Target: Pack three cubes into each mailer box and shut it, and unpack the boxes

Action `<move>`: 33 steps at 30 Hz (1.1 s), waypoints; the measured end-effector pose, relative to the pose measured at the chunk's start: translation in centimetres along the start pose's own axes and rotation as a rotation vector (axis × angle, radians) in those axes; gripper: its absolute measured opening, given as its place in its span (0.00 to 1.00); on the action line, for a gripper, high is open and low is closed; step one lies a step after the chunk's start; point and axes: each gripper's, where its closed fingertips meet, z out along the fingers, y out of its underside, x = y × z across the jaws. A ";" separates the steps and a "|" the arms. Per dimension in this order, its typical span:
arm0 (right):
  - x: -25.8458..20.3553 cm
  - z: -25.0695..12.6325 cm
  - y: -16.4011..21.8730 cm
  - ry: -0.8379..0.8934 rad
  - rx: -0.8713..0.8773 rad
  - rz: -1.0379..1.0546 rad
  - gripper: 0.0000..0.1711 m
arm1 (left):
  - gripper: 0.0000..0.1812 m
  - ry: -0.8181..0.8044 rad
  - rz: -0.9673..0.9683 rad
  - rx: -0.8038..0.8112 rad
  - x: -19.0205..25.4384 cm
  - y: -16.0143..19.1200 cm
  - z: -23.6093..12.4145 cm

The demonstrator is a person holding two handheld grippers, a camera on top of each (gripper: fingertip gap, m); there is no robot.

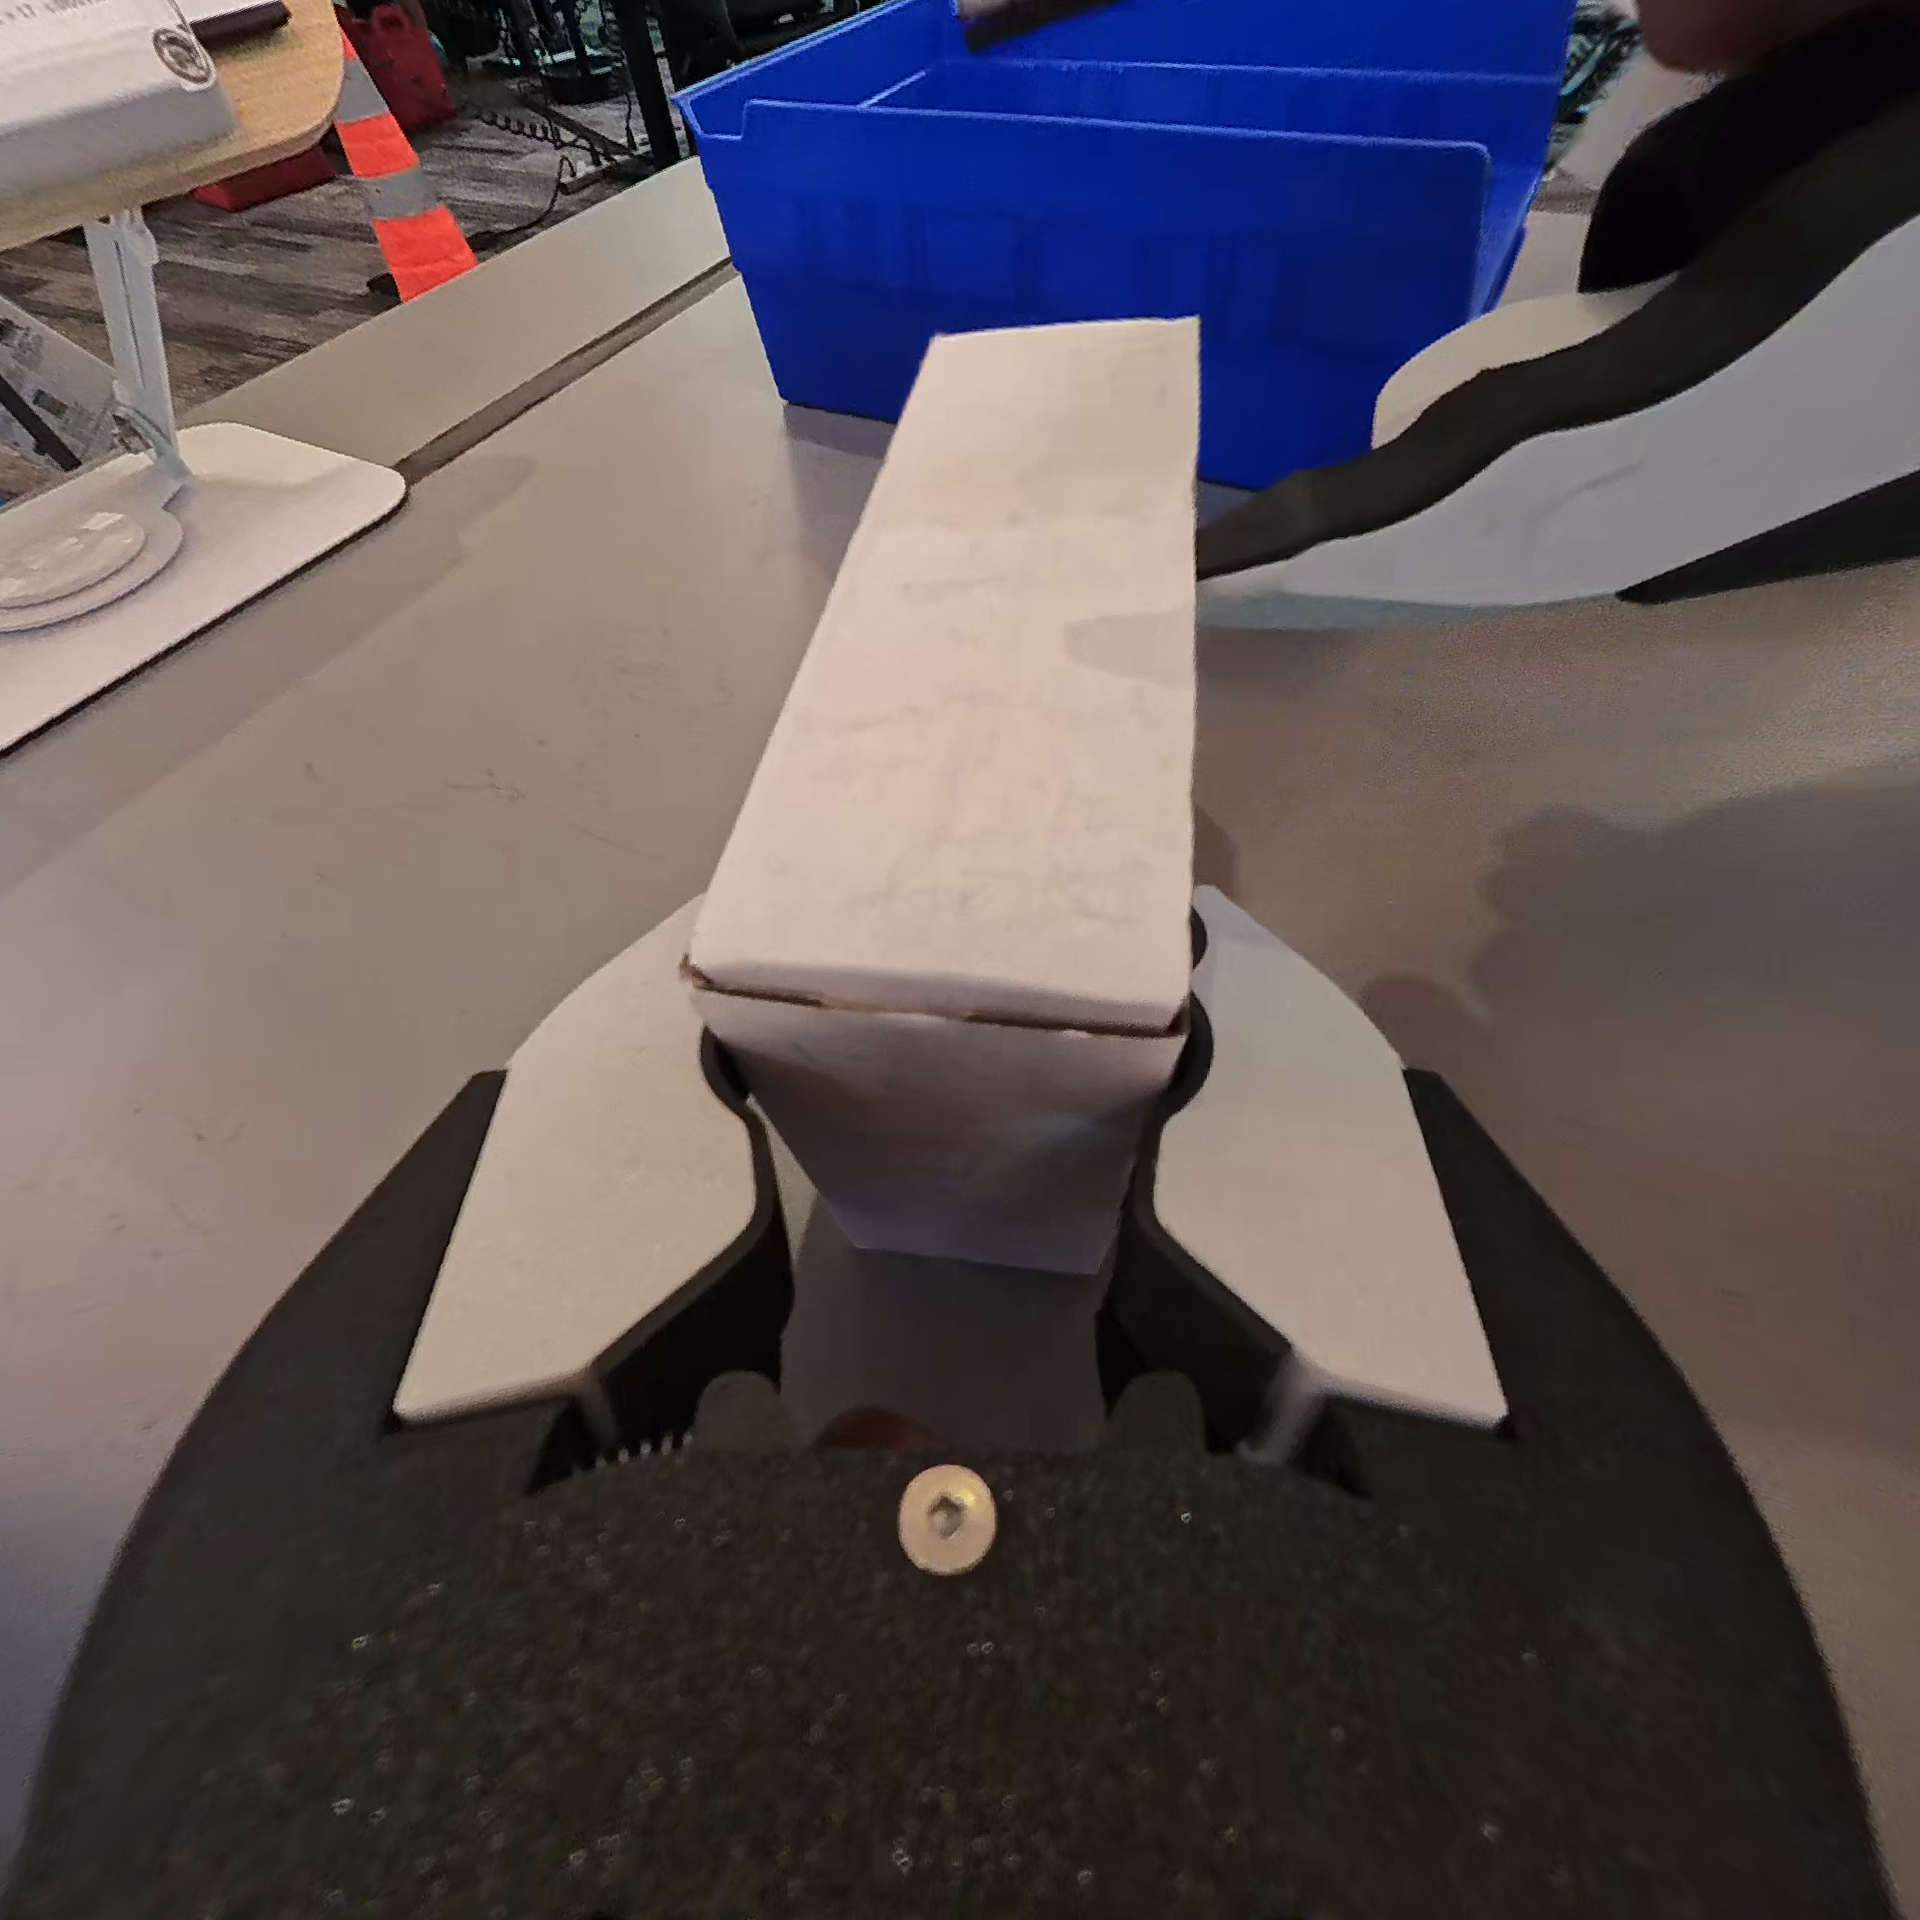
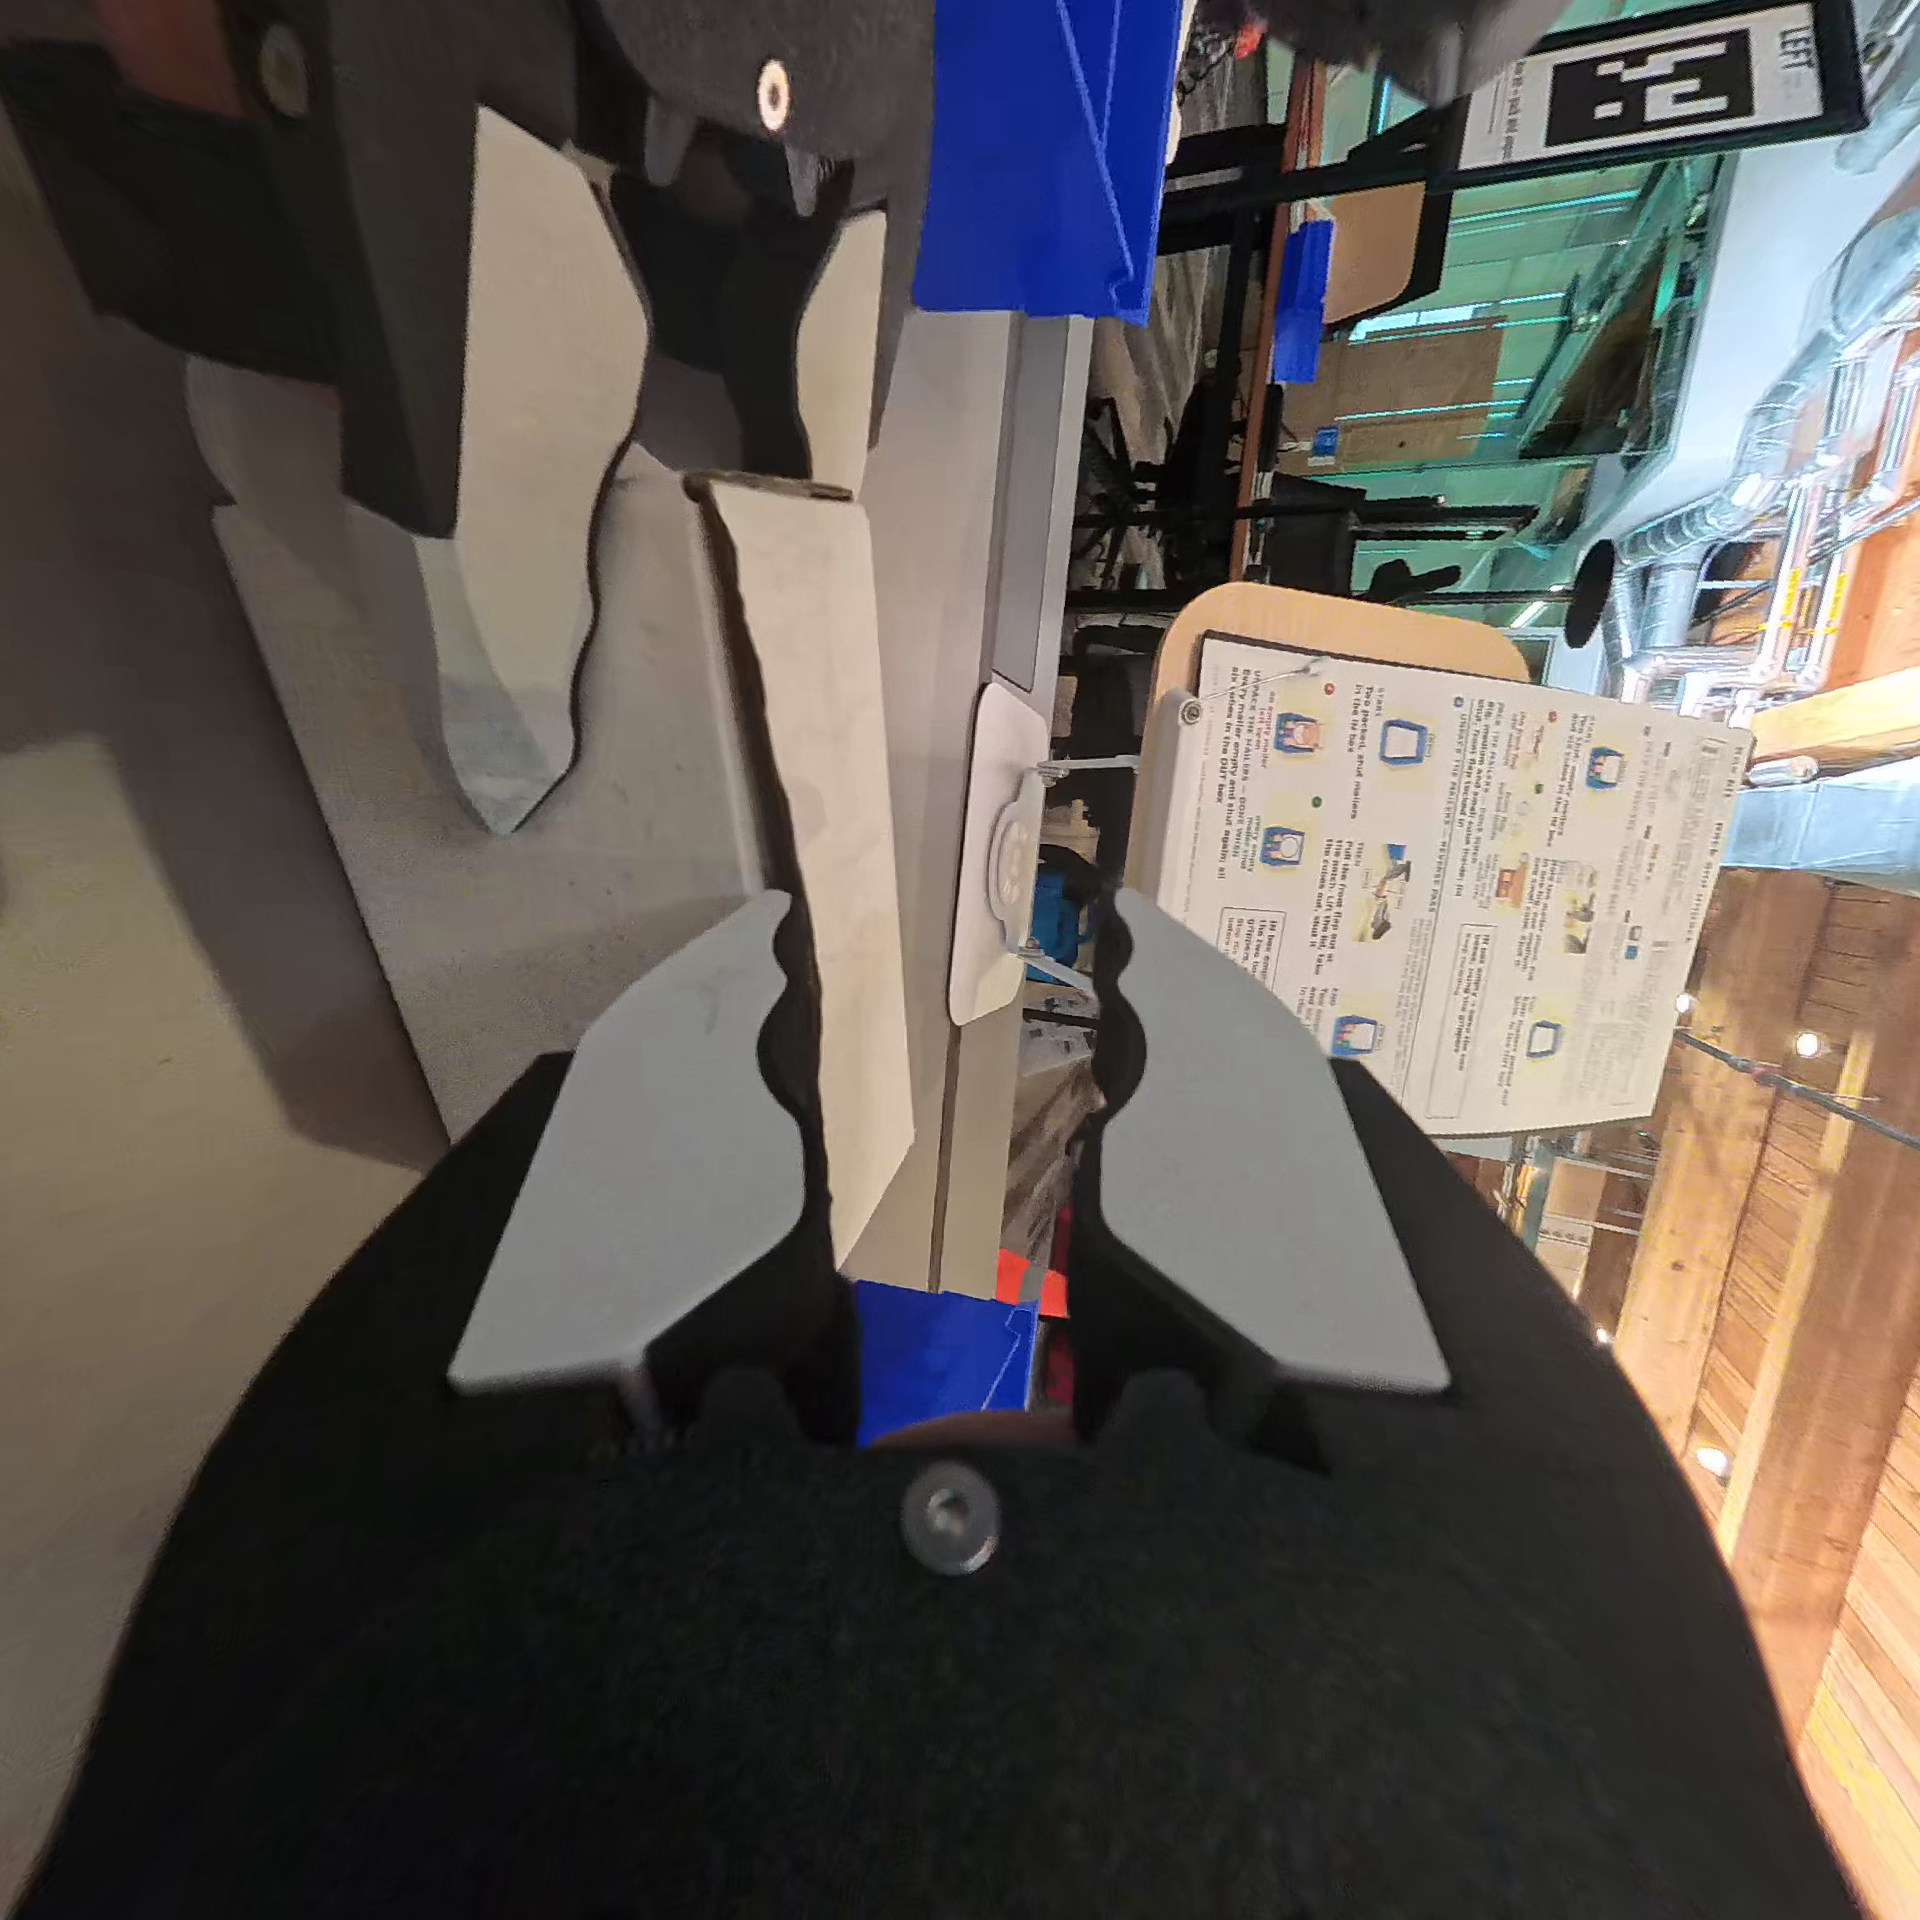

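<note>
**benchrat:** Near end first. In the left wrist view the left gripper point(image 1: 951, 1049) is pinching the closest end of the white mailer box point(image 1: 997, 748), lid seam visible right at the fingers. The box runs away up the middle of the frame and looks lifted or tilted off the grey bench point(image 1: 416, 831); can't tell which.

**umi_fan:** And the right gripper point(image 2: 951, 997)? Its own view is rolled sideways. The jaws are spread: one finger lies against the box edge, the other is clear, so it grips nothing.

**benchrat:** Yep. My worry is that one-end pinch. Long box, so it could pivot or slip, and if cubes are inside they'd shift the weight. Can't see inside though.

**umi_fan:** Also the lid could pop if the right finger catches the seam.

**benchrat:** Farther back: blue bin point(image 1: 1122, 208) right behind the box, upper centre, which blocks pushing forward. Upper left there's an orange cone point(image 1: 400, 177) and a white stand base point(image 1: 187, 540).
</note>
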 end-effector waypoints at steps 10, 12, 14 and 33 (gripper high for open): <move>-1.2 0.6 -0.3 -0.077 0.012 -0.016 0.16 | 0.42 0.012 0.035 0.007 0.2 0.0 -0.2; -1.5 0.9 -0.4 -0.084 0.027 -0.027 0.08 | 0.42 0.015 0.041 0.008 0.3 0.0 -0.2; -1.7 1.3 -0.5 -0.105 0.036 0.005 0.04 | 0.41 0.019 0.054 0.011 0.4 0.0 -0.2; -0.2 3.2 -0.3 -0.095 -0.011 0.014 0.11 | 0.42 0.016 0.086 0.014 0.2 -0.1 0.0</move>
